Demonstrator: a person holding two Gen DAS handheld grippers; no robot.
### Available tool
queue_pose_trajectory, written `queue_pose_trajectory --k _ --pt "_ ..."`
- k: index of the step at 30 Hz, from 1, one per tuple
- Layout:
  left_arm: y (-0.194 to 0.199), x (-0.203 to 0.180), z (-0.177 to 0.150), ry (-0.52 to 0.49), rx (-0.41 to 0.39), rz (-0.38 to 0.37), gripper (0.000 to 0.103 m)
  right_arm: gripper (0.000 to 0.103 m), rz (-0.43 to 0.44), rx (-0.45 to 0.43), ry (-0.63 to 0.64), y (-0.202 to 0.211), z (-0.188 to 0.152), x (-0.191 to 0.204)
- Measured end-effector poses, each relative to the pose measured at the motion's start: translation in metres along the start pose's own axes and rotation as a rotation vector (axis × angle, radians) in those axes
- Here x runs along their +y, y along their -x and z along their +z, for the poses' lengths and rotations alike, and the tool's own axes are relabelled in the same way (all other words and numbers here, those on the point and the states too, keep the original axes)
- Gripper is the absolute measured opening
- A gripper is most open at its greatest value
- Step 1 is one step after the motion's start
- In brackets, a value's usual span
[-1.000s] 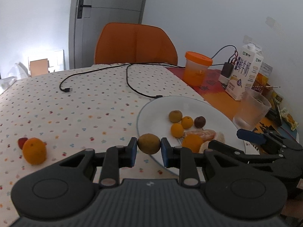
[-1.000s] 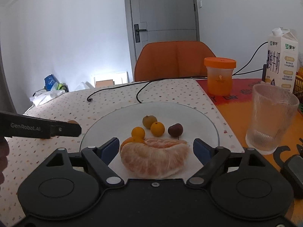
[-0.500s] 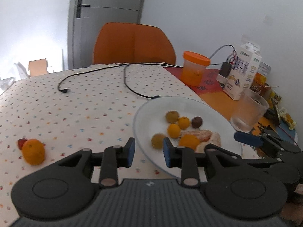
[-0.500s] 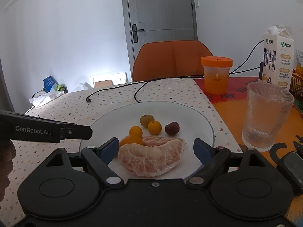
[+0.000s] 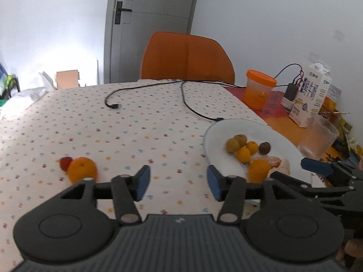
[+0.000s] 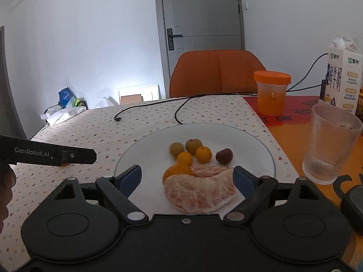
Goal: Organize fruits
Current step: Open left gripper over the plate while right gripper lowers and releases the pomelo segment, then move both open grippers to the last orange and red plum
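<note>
Your left gripper [image 5: 178, 182] gapes wide and empty over the cloth, between pickups. The orange [image 5: 82, 170] and a small red fruit [image 5: 65, 163] lie just ahead-left of it, off the plate [image 5: 213, 136]; swing left and straddle the orange next. Your right gripper [image 6: 187, 179] hangs wide, holding nothing, over the plate's pomelo segment [image 6: 200, 192].

left tongs [image 5: 178, 182] opened and withdrawn, green fruit [image 5: 232, 145] released onto plate [image 5: 212, 136]
</note>
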State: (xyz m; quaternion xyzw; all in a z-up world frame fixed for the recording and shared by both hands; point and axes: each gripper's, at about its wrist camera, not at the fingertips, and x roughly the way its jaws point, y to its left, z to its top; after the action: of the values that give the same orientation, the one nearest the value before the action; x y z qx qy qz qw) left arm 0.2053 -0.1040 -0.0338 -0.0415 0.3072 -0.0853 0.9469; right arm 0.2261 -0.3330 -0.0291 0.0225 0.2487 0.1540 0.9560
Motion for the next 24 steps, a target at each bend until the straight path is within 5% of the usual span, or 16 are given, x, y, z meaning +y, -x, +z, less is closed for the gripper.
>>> queue_pose_trajectory --k 11,24 --pt "0.013 0.036 -0.007 0.041 -0.014 0.083 0.078 0.094 0.036 0.003 0.003 0.001 0.007 0.023" --pt "0.023 0.073 -0.012 0.094 -0.013 0.129 0.082 0.099 0.102 0.011 0.025 -0.007 0.015 0.056"
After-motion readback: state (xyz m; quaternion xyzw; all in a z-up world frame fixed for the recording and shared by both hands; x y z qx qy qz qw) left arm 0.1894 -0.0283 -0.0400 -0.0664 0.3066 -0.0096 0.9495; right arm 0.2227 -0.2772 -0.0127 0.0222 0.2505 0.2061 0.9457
